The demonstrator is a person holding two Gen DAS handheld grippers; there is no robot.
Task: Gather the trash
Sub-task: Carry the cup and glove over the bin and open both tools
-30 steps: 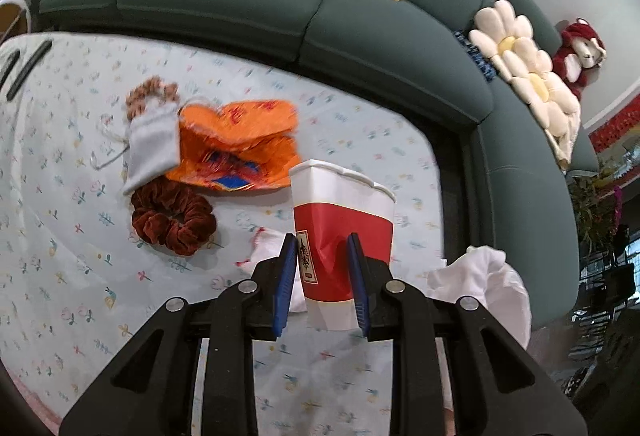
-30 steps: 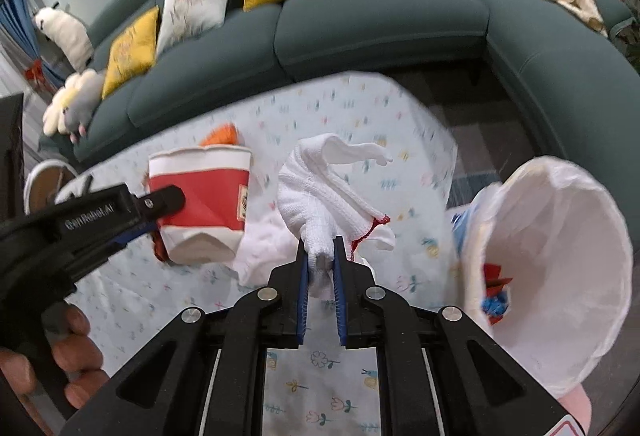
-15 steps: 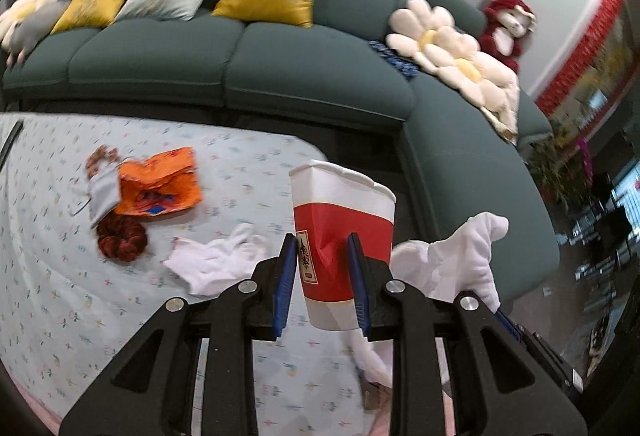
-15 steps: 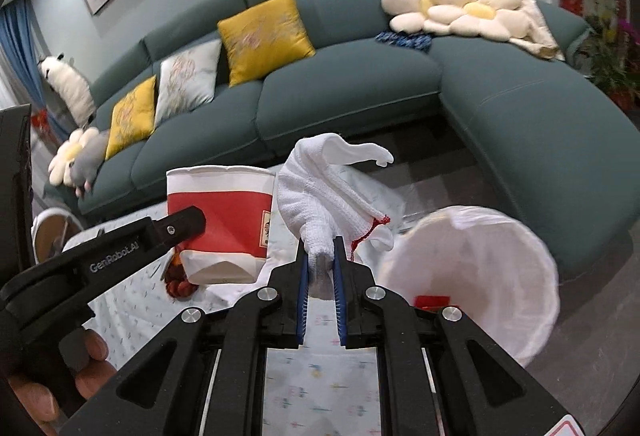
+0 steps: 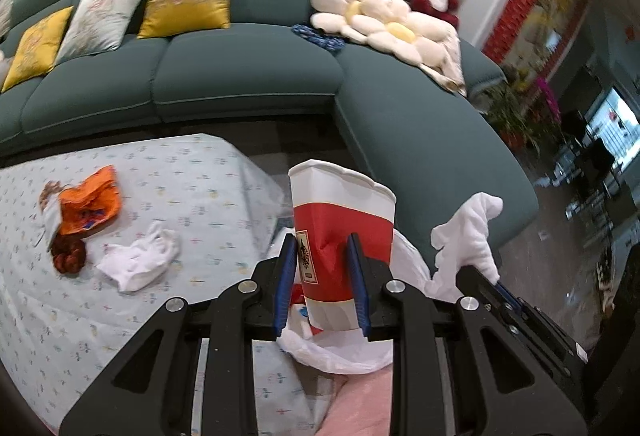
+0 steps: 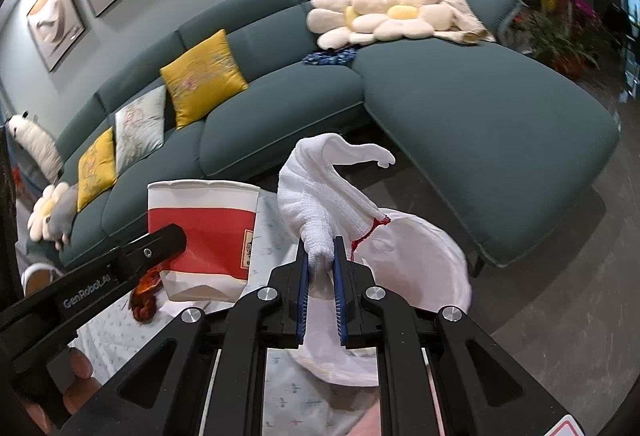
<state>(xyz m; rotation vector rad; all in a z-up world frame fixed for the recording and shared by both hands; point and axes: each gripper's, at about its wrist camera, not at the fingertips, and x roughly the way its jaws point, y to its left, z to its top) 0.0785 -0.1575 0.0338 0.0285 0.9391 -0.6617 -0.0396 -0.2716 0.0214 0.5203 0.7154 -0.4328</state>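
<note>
My left gripper [image 5: 322,262] is clamped on the crushed paper cup [image 5: 340,232]; my right gripper [image 6: 320,262] pinches the white glove [image 6: 320,196]. I hold both over the lined bin [image 6: 436,268], off the table's corner, presumably for dropping.
</note>
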